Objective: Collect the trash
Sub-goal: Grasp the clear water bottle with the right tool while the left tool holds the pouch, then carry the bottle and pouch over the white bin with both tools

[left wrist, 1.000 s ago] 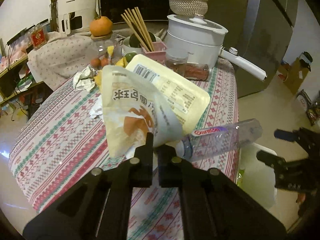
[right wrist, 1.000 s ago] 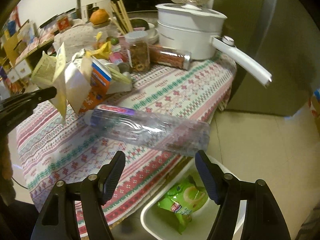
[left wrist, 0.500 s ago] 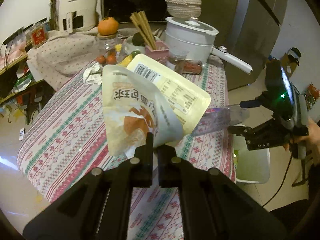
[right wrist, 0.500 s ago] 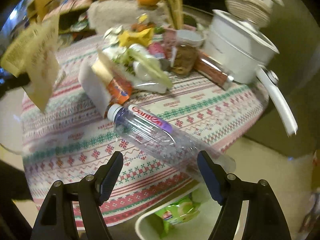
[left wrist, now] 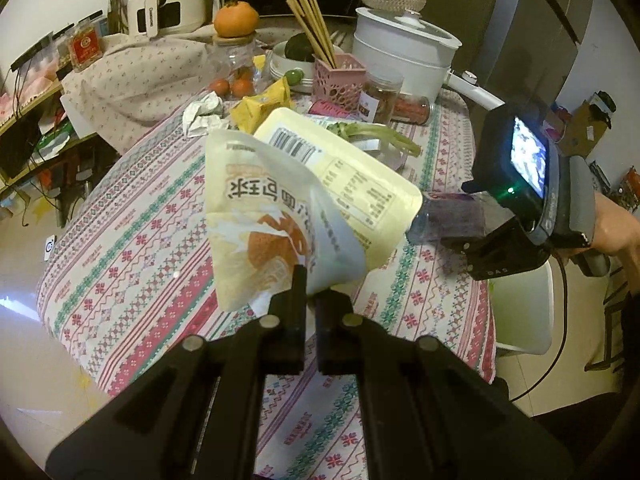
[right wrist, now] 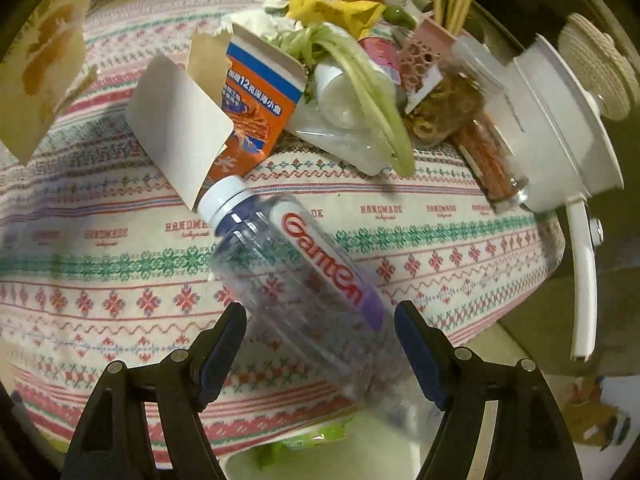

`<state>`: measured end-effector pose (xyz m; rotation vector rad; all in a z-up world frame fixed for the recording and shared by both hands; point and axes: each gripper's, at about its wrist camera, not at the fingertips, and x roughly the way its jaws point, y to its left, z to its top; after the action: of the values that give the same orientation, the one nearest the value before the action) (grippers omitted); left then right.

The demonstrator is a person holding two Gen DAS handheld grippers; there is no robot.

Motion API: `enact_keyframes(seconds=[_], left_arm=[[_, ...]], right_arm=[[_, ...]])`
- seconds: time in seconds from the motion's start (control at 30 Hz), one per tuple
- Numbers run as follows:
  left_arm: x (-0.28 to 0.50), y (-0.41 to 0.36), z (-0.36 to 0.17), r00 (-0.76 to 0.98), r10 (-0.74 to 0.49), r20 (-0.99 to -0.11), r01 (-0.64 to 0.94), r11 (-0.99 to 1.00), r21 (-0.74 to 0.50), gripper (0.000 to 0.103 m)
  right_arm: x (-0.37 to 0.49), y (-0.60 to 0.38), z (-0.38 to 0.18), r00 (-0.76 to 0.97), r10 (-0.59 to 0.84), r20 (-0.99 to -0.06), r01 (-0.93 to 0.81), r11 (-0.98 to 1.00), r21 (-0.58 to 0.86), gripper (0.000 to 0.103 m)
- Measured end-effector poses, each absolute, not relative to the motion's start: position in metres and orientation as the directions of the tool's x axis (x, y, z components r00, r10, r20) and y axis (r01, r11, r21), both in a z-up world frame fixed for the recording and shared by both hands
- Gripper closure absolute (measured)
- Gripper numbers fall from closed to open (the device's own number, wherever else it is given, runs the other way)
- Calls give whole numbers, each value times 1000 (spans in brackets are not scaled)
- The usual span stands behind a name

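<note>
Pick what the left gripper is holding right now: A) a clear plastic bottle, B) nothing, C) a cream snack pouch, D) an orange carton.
C: the left gripper has its fingers shut on the bottom edge of the cream snack pouch.

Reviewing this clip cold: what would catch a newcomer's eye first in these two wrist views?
The big yellow snack pouch pinched in the shut left gripper fills the middle of the left view. In the right view, a clear plastic bottle with a white cap lies at the table's edge between the open fingers of the right gripper. Behind both sits a heap of wrappers, an orange carton and a white pot on the patterned tablecloth.
</note>
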<state>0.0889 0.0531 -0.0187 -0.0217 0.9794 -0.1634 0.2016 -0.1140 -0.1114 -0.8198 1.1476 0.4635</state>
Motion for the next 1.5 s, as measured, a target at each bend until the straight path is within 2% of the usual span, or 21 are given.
enact_keyframes(seconds=[0.23, 0.5, 0.7, 0.9, 1.2, 1.5], left_arm=[[91, 58, -21, 535, -147, -832, 118, 988, -99, 99], [91, 58, -22, 523, -149, -839, 119, 988, -101, 99], [92, 57, -25, 515, -148, -844, 117, 988, -102, 99], [91, 50, -25, 514, -150, -845, 129, 987, -97, 99], [81, 37, -19, 526, -178, -831, 173, 980, -100, 99], [72, 6, -12, 556, -189, -809, 232, 970, -67, 99]], right_arm=[[207, -109, -117, 347, -130, -929, -684, 643, -345, 33], [217, -121, -108, 129, -9, -992, -563, 822, -81, 35], [208, -122, -109, 196, -7, -981, -530, 841, -112, 34], [184, -112, -104, 260, -36, -965, -493, 854, -164, 39], [159, -147, -76, 305, 133, -943, -386, 922, 5, 43], [137, -179, -47, 426, 208, -880, -318, 945, 69, 44]])
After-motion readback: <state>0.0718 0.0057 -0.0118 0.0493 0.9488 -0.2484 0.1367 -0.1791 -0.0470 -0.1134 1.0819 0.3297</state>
